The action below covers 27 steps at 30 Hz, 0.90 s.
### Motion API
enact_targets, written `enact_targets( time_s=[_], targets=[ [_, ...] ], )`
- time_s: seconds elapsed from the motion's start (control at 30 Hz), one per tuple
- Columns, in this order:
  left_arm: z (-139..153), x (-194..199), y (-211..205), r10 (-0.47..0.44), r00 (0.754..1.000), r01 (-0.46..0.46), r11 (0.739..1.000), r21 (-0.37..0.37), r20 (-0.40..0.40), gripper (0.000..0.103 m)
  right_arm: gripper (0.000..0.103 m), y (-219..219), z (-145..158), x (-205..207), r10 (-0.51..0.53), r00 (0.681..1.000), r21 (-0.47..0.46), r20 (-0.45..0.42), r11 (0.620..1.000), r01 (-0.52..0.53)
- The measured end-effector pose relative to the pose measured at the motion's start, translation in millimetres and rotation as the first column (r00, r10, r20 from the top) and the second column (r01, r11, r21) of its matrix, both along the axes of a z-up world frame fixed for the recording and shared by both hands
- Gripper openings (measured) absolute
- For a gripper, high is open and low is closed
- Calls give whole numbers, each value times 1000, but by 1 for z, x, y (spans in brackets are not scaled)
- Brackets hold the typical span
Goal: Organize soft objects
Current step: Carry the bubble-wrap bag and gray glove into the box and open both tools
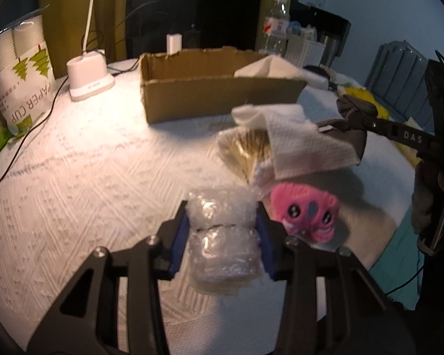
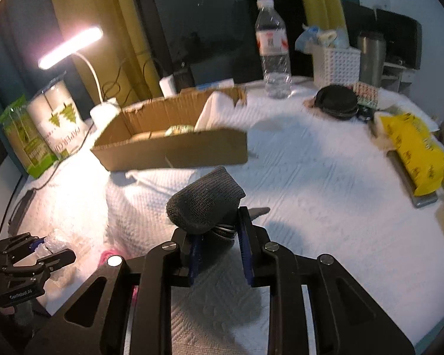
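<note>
Gripping a wad of clear bubble wrap (image 1: 223, 236) between its blue pads, the left gripper (image 1: 223, 230) hangs low over a white textured tablecloth (image 1: 88, 162), its jaws closed on the bundle from both sides; just beside it to the right lies a pink plush toy (image 1: 306, 211), with a crumpled white paper towel (image 1: 305, 139) draped over a pale object behind it. The right gripper (image 2: 219, 236) pinches a dark grey knit item (image 2: 204, 204), its jaws drawn in narrow around the fabric, which bulges up above the pads. Beyond both grippers sits an open cardboard box (image 2: 174, 148) holding a white cloth and a small rounded object. A lit desk lamp (image 2: 71, 47), a pack of paper cups (image 1: 23, 82) and a water bottle (image 2: 272, 50) stand along the far edge
</note>
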<state>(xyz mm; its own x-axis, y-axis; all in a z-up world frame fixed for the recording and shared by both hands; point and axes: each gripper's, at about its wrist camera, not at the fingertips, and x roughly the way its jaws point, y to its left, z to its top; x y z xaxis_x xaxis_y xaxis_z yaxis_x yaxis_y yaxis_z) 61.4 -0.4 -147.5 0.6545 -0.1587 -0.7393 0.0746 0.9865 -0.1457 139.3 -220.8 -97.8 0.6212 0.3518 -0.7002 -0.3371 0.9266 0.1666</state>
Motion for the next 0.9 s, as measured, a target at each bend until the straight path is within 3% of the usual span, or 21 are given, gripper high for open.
enact_targets(
  time_s=[0.1, 0.57, 0.9],
  targets=[
    [9, 5, 6, 1, 1000, 0, 999, -35, 15, 43, 25, -6, 13, -1, -5, 1000, 19, 28, 1000, 5],
    [50, 32, 25, 41, 992, -33, 997, -69, 118, 43, 25, -12, 52, 4, 2, 994, 32, 114, 999, -5],
    [70, 57, 23, 39, 985, -30, 998, -56, 168, 43, 25, -3, 63, 17, 34, 990, 42, 135, 998, -40]
  ],
)
